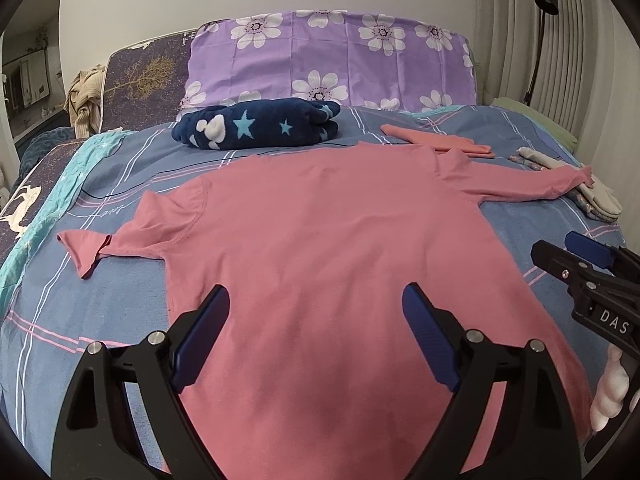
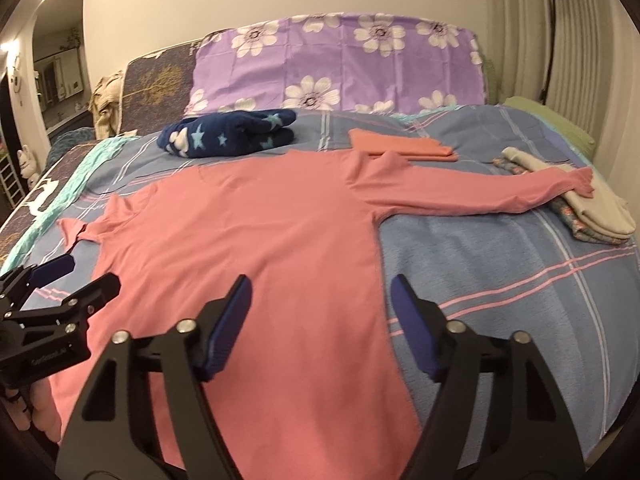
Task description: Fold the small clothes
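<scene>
A pink long-sleeve shirt [image 1: 320, 248] is spread flat on the bed [image 1: 120, 312], on the blue plaid cover. Its body runs lengthwise away from the cameras, hem end down by the grippers and shoulder end up toward the pillows, so the long axis goes near-to-far. The sleeves go crosswise: the one on the left is crumpled and doubled back near the cuff, looking short, while the one on the right is stretched straight out with its cuff lying on a small stack of folded light-colored clothes [image 2: 592, 208].

The left gripper [image 1: 316, 320] hovers over the lower part of the shirt, blue-padded fingers spread wide with nothing between them. The right gripper [image 2: 320, 312] is also spread wide and holds nothing; it sits over the shirt's right edge, so one finger is above pink fabric and the other above bare cover. I can't tell if either one touches the cloth.

Past the shirt's far end there's a folded navy blanket with stars [image 1: 256, 126] on the left and a folded salmon-colored piece [image 2: 400, 146] more to the right, just beside the shoulder. Behind those leans a purple pillow with white flowers [image 1: 332, 60]. A black lamp [image 1: 546, 0] stands in the far right corner by the curtain.
</scene>
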A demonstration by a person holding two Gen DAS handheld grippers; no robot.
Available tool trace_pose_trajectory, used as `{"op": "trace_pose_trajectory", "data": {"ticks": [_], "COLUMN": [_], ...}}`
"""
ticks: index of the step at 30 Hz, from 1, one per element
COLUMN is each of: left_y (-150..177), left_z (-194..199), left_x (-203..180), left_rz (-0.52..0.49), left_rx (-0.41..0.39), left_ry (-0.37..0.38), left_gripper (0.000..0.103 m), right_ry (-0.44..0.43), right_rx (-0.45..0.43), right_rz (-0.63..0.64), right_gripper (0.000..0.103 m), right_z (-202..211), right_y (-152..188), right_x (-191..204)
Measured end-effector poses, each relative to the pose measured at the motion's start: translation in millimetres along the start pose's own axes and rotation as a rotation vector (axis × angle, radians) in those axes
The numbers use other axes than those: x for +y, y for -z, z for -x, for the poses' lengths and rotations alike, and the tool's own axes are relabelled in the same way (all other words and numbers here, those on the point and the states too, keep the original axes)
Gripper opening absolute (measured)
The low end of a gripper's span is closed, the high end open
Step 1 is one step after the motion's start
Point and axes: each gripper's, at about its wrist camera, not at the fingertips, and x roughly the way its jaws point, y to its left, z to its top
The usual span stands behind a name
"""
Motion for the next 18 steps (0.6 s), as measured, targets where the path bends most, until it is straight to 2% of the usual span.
{"op": "trace_pose_trajectory", "data": {"ticks": [18], "left_y": [4.1], "left_z": [-3.7], "left_x": [-1.9], "left_rz": [-0.017], "left_rx": [0.015], "left_ry": [-0.003], "left_gripper": [0.087], "right_ry": [-0.004], "right_rx": [0.01], "right_rz": [0.019], "right_gripper": [0.067], "right_z": [-2.4], "right_y": [3.0], "right_x": [3.0]}}
